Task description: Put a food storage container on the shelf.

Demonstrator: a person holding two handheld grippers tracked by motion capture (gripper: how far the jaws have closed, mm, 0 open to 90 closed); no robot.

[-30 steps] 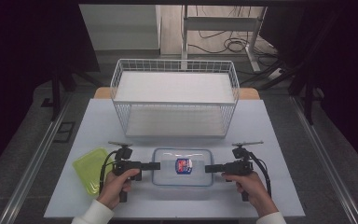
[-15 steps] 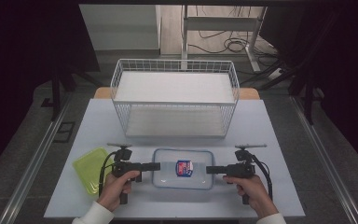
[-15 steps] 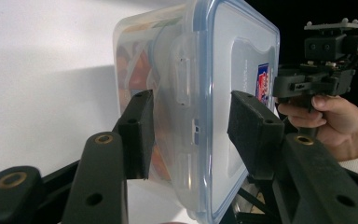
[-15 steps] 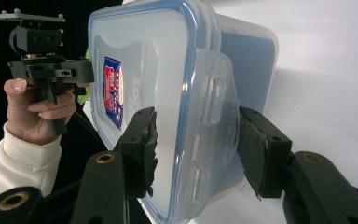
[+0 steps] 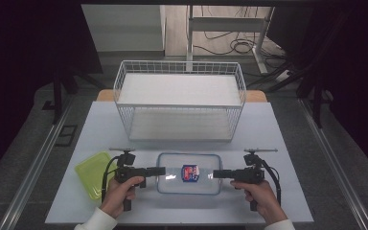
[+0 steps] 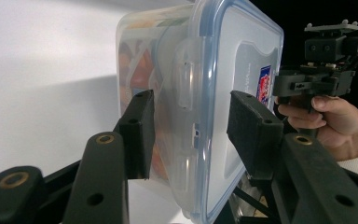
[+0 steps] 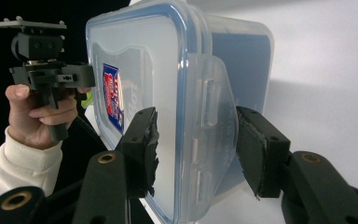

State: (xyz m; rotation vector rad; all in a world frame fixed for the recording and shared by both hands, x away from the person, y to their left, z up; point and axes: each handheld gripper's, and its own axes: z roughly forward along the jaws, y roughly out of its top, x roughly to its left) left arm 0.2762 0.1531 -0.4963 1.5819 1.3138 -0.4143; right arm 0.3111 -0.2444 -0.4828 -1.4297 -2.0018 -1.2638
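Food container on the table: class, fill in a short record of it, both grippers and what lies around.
Item: clear food container, blue-rimmed lid latched on
Label: red and blue sticker on lid
Left gripper: jaws astride left end clip, gaps visible
Right gripper: jaws astride right end clip, closing
Nearby: green lid, left
Behind: white wire basket

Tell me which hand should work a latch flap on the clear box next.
Right, probably. The right tongs straddle a flap that already stands out from the box, and they have just been closing around it. The left tongs straddle a flap lying flat against the box.
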